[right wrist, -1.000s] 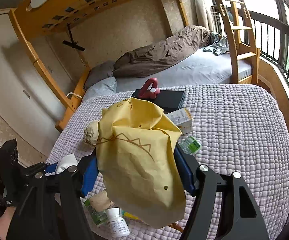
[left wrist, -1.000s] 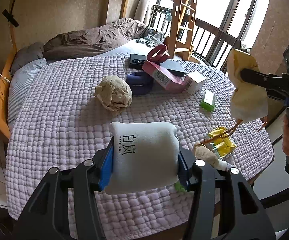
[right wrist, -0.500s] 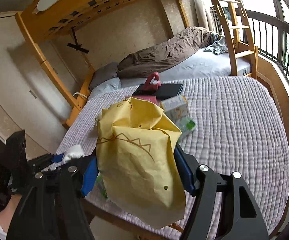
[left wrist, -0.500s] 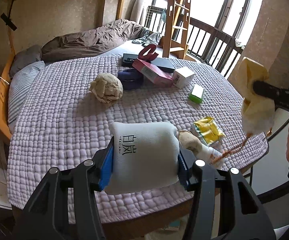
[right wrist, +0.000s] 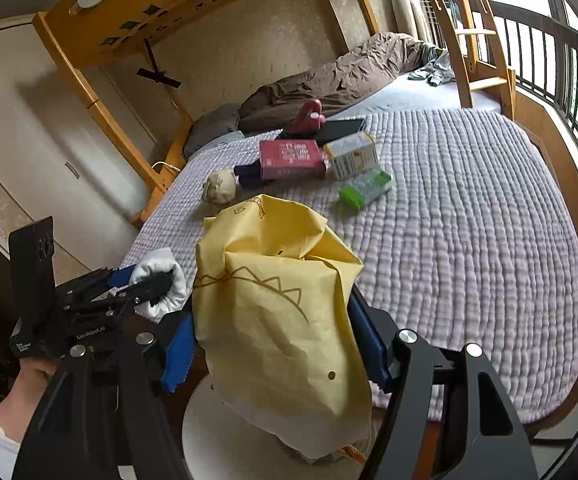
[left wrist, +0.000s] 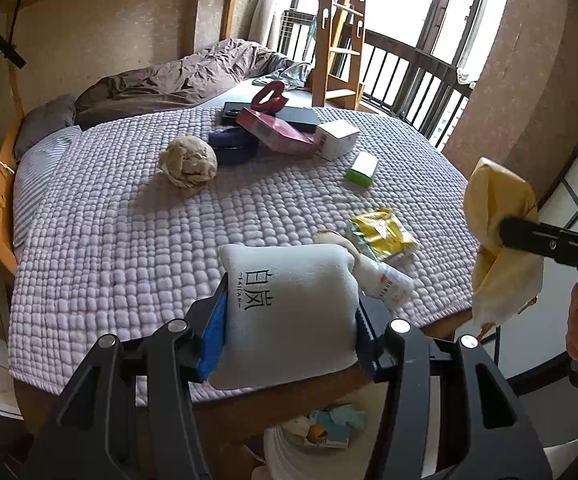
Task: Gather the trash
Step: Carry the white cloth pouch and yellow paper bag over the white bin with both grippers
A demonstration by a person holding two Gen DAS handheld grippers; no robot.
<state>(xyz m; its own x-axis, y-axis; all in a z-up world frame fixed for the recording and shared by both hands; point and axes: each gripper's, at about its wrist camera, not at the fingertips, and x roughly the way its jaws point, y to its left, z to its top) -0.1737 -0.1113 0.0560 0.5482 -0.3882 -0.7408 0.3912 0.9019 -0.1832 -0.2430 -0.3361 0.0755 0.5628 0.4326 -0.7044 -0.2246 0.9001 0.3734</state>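
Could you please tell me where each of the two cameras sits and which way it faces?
Left wrist: on the left gripper, angled down over the quilted lilac table; clamped white soft pouch.
Right wrist: on the right gripper, facing the same table; clamped yellow paper bag, a hand.
Shared: crumpled beige paper ball, green-white box.
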